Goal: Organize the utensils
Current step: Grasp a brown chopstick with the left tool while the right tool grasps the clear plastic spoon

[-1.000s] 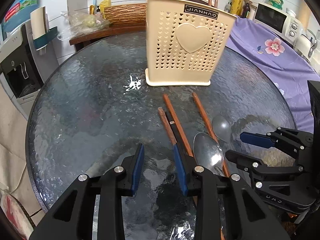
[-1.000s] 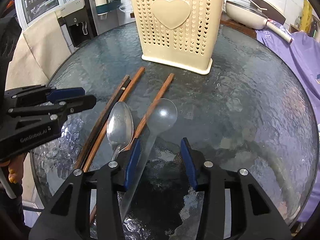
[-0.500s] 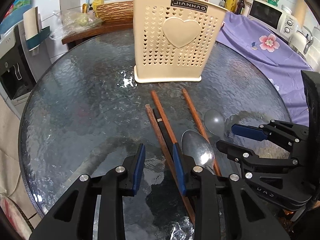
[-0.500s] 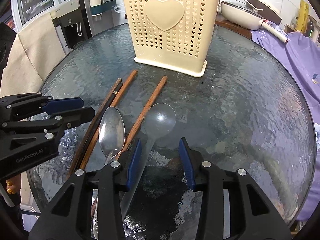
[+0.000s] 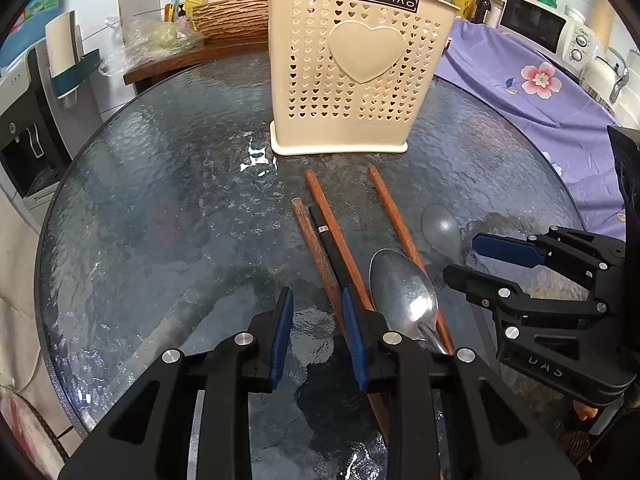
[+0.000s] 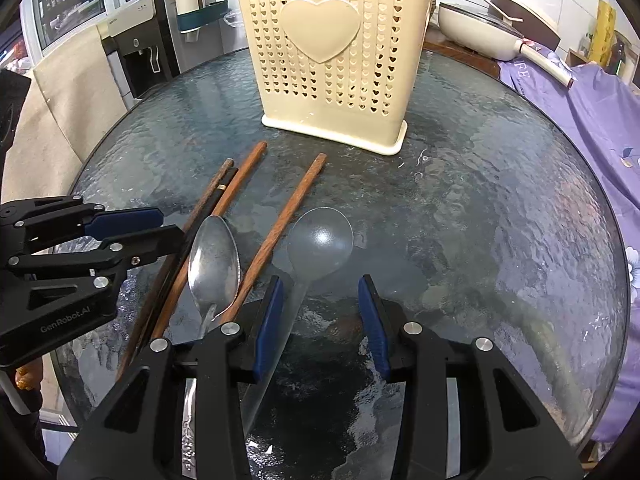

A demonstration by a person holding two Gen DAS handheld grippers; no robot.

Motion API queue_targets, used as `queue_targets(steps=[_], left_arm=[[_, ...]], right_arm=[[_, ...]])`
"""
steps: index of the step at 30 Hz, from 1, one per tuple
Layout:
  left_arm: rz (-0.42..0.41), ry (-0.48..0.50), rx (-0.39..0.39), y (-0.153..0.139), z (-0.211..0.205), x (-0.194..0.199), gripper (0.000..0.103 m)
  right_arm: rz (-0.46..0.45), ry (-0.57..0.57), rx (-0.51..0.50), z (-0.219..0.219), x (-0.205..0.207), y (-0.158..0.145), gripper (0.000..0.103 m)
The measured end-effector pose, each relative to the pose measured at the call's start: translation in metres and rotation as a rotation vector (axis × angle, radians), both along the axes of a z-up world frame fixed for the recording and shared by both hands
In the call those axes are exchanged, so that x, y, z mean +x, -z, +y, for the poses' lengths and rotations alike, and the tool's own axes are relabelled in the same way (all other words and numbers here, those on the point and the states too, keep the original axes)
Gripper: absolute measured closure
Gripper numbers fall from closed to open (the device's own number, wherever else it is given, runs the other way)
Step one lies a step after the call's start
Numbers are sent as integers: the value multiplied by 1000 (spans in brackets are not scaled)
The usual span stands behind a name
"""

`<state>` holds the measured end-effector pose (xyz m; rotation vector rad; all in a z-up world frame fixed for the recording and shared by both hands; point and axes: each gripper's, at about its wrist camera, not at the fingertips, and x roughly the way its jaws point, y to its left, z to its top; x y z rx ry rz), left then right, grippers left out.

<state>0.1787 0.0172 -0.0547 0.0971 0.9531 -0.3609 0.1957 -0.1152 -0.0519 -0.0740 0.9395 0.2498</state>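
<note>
A cream perforated utensil holder point(image 5: 356, 76) point(image 6: 336, 56) stands at the back of the round glass table point(image 5: 160, 200) point(image 6: 500, 220). In front of it lie several chopsticks point(image 5: 328, 232) point(image 6: 240, 180), a metal spoon point(image 5: 402, 288) point(image 6: 214, 260) and a clear plastic spoon point(image 5: 440, 226) point(image 6: 318, 240). My left gripper point(image 5: 318, 312) is open, low over the table, just left of the chopsticks. My right gripper point(image 6: 320, 304) is open, with the clear spoon's handle by its left finger. Each gripper also shows in the other's view, the right point(image 5: 476, 256) and the left point(image 6: 160, 226).
A purple flowered cloth point(image 5: 532, 84) point(image 6: 592, 120) covers a surface to the right. A water dispenser point(image 6: 140, 40) and a wooden side table with a basket point(image 5: 228, 20) stand behind. A white pan point(image 6: 480, 28) sits at the back right.
Both grippers have moved slightly forward toward the holder; it looms larger. The left gripper's jaws have narrowed a little. The utensils have not moved.
</note>
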Motion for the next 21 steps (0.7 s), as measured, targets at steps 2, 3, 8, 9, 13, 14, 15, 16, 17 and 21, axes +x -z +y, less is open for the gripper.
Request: queue_targets(steps=[2, 3, 8, 9, 13, 14, 15, 16, 17, 21], left_arm=[[-1, 0, 13, 0, -1, 1, 78], [0, -2, 27, 0, -3, 3, 78], [7, 0, 57, 3, -9, 17, 78], [4, 1, 66, 3, -9, 19, 78], [12, -1, 68, 4, -11, 29, 79], [11, -2, 69, 4, -11, 30, 79], [10, -3, 72, 4, -11, 32, 79], [11, -5, 74, 4, -12, 34, 79], [12, -5, 73, 4, -12, 36, 79], [20, -10, 75, 3, -13, 43, 80]], right_arm=[[1, 2, -9, 1, 1, 0, 63], [3, 5, -10, 2, 2, 0, 63], [13, 17, -12, 4, 9, 0, 63], [15, 19, -13, 4, 10, -1, 63], [21, 30, -17, 7, 16, -1, 63], [23, 31, -17, 8, 17, -1, 63], [24, 32, -16, 8, 18, -1, 63], [24, 32, -16, 9, 19, -1, 63], [24, 32, -17, 9, 21, -1, 63], [27, 37, -19, 13, 24, -1, 63]])
